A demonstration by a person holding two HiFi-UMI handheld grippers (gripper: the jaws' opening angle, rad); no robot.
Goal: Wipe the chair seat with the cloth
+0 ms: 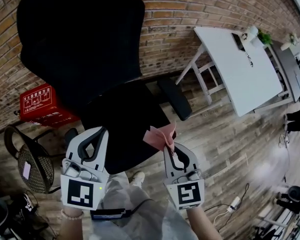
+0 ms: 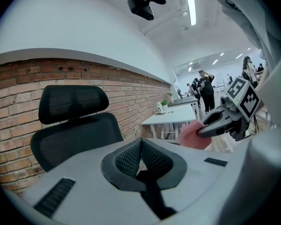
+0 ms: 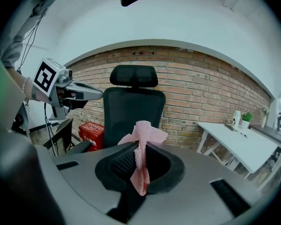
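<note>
A black office chair (image 1: pixel 90 49) stands against the brick wall, its seat (image 1: pixel 122 126) just ahead of both grippers. My right gripper (image 1: pixel 171 145) is shut on a pink cloth (image 1: pixel 160 135), which sticks up from the jaws above the seat's right front edge. In the right gripper view the pink cloth (image 3: pixel 141 153) is pinched between the jaws, with the chair (image 3: pixel 133 109) behind it. My left gripper (image 1: pixel 92 136) is shut with nothing in it, at the seat's left front. The left gripper view shows the chair (image 2: pixel 75 125) and the right gripper (image 2: pixel 210 125) with the cloth (image 2: pixel 192 136).
A white table (image 1: pixel 245 64) stands at the right by the brick wall. A red box (image 1: pixel 37 103) sits on the floor left of the chair, and a mesh chair (image 1: pixel 32 164) is lower left. Cables (image 1: pixel 235 201) lie on the wood floor at the right.
</note>
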